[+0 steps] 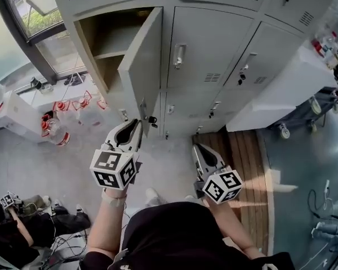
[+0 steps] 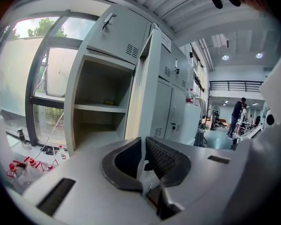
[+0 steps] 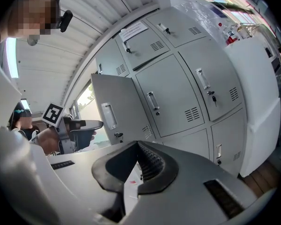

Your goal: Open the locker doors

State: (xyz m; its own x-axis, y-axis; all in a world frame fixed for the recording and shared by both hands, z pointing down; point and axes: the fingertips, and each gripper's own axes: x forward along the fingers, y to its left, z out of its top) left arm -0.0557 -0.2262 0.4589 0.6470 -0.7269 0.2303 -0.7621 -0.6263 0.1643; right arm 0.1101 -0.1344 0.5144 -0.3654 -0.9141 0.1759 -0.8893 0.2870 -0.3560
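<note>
A bank of grey lockers [image 1: 205,46] stands ahead. One door [image 1: 143,61] in the left column hangs open and bares an empty compartment with a shelf [image 1: 110,44]. My left gripper [image 1: 136,125] is just short of that door's lower corner, where a key [image 1: 152,120] sits in the lock. Its jaws stand a narrow gap apart with nothing between them. In the left gripper view the door's edge [image 2: 147,88] rises straight beyond the left gripper [image 2: 144,142]. My right gripper [image 1: 198,149] is shut and empty, low before the closed doors [image 3: 178,97]. In the right gripper view the right gripper [image 3: 136,145] has the open door [image 3: 114,111] to its left.
A white cabinet on castors [image 1: 287,89] stands to the right of the lockers, with a wooden floor panel [image 1: 242,151] in front. Red-capped bottles [image 1: 56,122] lie on the floor at the left, below a window [image 1: 39,16]. A person [image 1: 22,229] sits at the lower left among cables.
</note>
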